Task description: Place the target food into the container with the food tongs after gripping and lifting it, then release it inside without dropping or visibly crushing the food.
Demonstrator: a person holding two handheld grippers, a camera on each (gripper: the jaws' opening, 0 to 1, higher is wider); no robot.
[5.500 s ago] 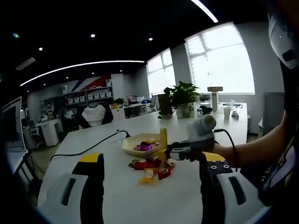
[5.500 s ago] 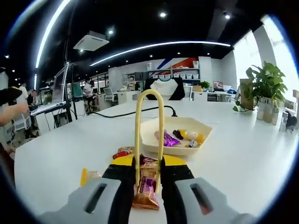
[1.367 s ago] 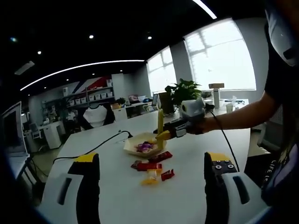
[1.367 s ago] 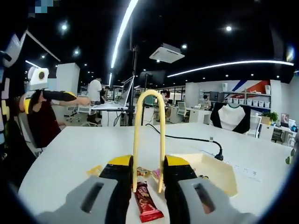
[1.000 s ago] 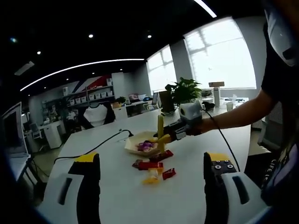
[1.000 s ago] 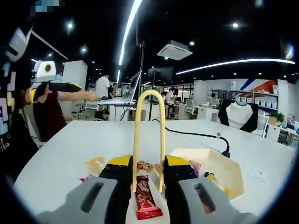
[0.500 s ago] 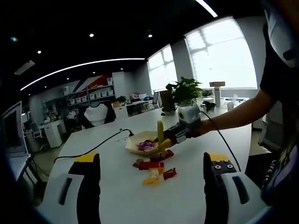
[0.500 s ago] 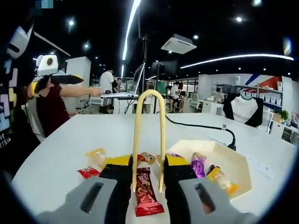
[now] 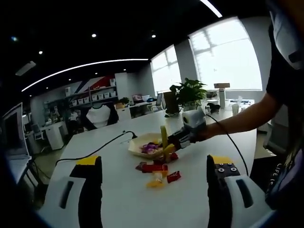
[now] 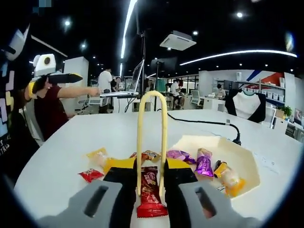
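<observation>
An open office with strip lights overhead, and a big white table (image 10: 71,152) takes up the lower half of both views. On it sits a cream-coloured container (image 10: 237,156), at the right of the right gripper view, already holding a purple packet (image 10: 204,165), a yellow-wrapped sweet (image 10: 228,178) and another purple one near its left edge.

The right gripper (image 10: 151,190) has its jaws clamped on the yellow food tongs (image 10: 151,137), which rise as a narrow loop up the centre of that view. Between the tong arms hangs a red wrapped bar (image 10: 151,192), low in the frame. It looks gripped and clear of the table, though I cannot tell how firm the pinch is. In the left gripper view the same tongs (image 9: 165,142) stand just at the container (image 9: 142,146) near the middle of the frame.

The left gripper (image 9: 154,199) has its jaws wide apart, holding nothing, at the bottom of its own view.

So I'd judge the pick and lift done; carrying the bar over the rim and releasing it remain. Loose snacks lie outside: a small red packet (image 10: 90,175), a yellow one (image 10: 97,156) and a brown-orange one (image 10: 149,155).
</observation>
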